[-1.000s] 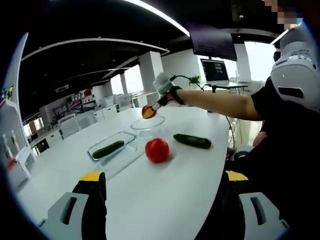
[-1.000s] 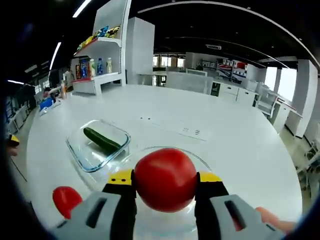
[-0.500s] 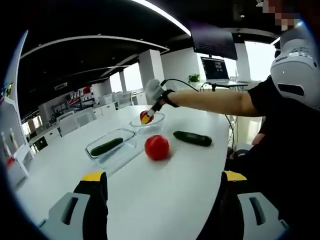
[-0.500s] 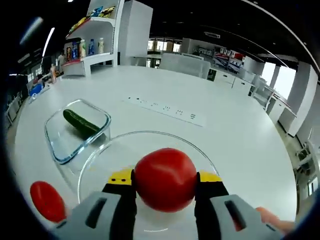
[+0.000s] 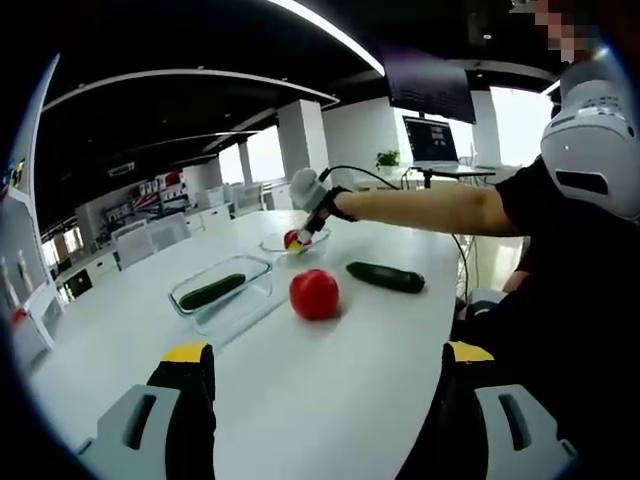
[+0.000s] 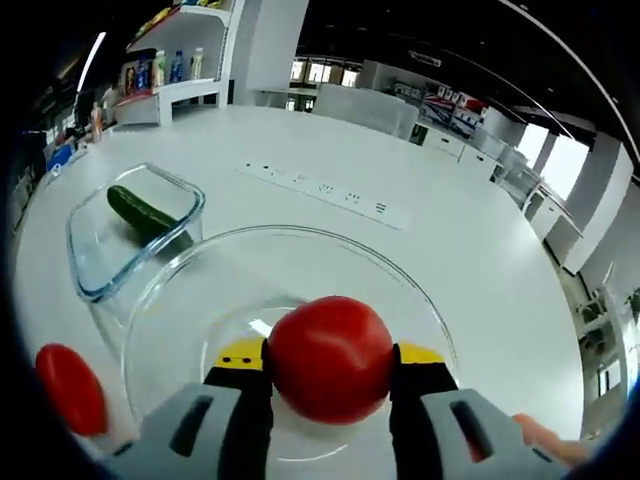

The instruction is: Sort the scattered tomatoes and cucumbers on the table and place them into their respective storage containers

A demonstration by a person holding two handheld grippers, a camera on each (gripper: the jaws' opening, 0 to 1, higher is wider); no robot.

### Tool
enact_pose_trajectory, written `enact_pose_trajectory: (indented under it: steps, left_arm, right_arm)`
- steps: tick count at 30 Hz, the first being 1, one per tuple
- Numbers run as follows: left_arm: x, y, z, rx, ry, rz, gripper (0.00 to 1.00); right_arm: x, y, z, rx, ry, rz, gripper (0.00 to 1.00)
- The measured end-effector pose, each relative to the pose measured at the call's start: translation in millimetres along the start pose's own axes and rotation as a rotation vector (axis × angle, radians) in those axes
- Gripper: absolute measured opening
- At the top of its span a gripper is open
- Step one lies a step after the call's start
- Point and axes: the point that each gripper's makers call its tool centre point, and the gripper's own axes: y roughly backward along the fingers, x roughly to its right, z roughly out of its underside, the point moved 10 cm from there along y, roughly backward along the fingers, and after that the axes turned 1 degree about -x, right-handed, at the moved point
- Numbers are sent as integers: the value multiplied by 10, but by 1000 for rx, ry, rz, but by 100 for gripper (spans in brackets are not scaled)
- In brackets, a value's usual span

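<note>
Both right tongs point(image 6: 330, 362) jaws gripping tomato point(image 6: 330, 358)

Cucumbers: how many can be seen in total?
2. One cucumber lies inside the rectangular glass container; the other cucumber lies loose on the white table. None seems hidden.

Tomatoes point(image 6: 330, 358) were red; cucumbers point(image 5: 386, 278) dark green; tabletop point(image 5: 330, 380) white; tongs' point(image 6: 330, 375) tips yellow, apparently black beneath.

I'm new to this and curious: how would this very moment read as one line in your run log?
right gripper: shut on tomato, over round glass bowl | left gripper: open, idle | on table: one tomato, one cucumber | rectangular glass container: one cucumber
</note>
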Motion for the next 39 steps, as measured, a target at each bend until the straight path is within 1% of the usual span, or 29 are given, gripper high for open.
enact_pose_trajectory:
  steps: [3,6,10,12,19,20,22,26,27,30,32,36,39]
  left_arm:
    - [45,10,-17,15,3,22,93]
    - [56,11,-19,23,2,28,93]
    - [32,-5,23,8,5,12,93]
    - [35,-11,29,6,7,16,93]
    - [33,-33,60,-5,9,11,93]
    - [38,-34,63,-4,10,16,93]
    - [67,-42,55,7,33,47,93]
    - [83,-47,20,23,34,57,94]
    - [82,-46,16,24,33,56,94]
    - [83,-39,6,27,25,53,94]
    - [83,-37,5,29,23,51,94]
    - [94,-43,15,25,22,52,94]
    - [115,-44,15,23,19,56,94]
  right_arm:
    - [-10,6,27,-6,-10,2,44]
    - [-14,23,58,6,-47,4,44]
    - [-53,43,86,20,-33,15,45]
    - [-9,24,85,27,-26,11,45]
    - [-35,20,91,31,-14,12,46]
    - [-38,25,95,35,-15,11,46]
    - [-35,25,96,42,-21,8,46]
    - [-41,59,103,44,-7,0,46]
    - [-37,83,104,49,-14,4,45]
    - [3,180,80,109,-43,14,44]
    - [16,233,63,157,-86,-5,42]
    - [52,290,99,147,-92,-8,42]
    - [60,276,84,156,-83,-11,42]
